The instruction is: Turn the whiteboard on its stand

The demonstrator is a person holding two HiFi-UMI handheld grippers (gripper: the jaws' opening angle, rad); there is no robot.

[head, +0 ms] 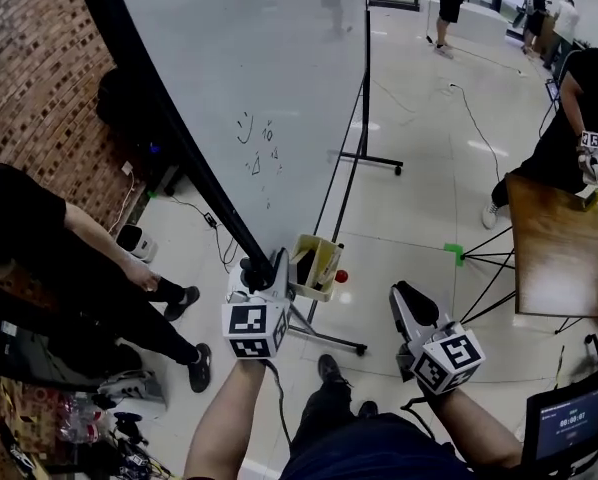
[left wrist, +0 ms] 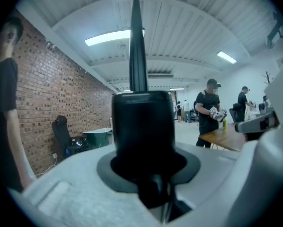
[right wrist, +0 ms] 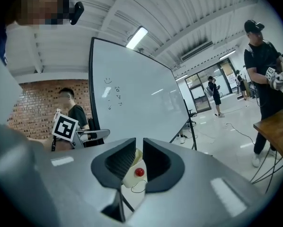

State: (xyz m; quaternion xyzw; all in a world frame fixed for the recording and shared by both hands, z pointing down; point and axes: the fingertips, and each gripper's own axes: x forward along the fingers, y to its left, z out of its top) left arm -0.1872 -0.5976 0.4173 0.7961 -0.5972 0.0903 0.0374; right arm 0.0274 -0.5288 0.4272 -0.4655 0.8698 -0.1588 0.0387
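**Q:** Where is the whiteboard [head: 239, 68]?

**A:** Ahead of me, tilted on its stand [head: 365, 98]. My left gripper [head: 263, 272] is clamped on its black frame edge. My right gripper [head: 404, 298] hangs free nearby, jaws almost together on nothing.

**Q:** Which step?

**A:** Mid-turn, I judge. Next I'd swing that edge round, clear of the yellow tray [head: 317, 264].

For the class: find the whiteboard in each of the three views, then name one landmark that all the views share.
Head view: whiteboard fills the upper middle, tilted.
Left gripper view: whiteboard seen edge-on, a dark spike at centre.
Right gripper view: whiteboard left of centre, white face showing.
Shared landmark: brick wall.
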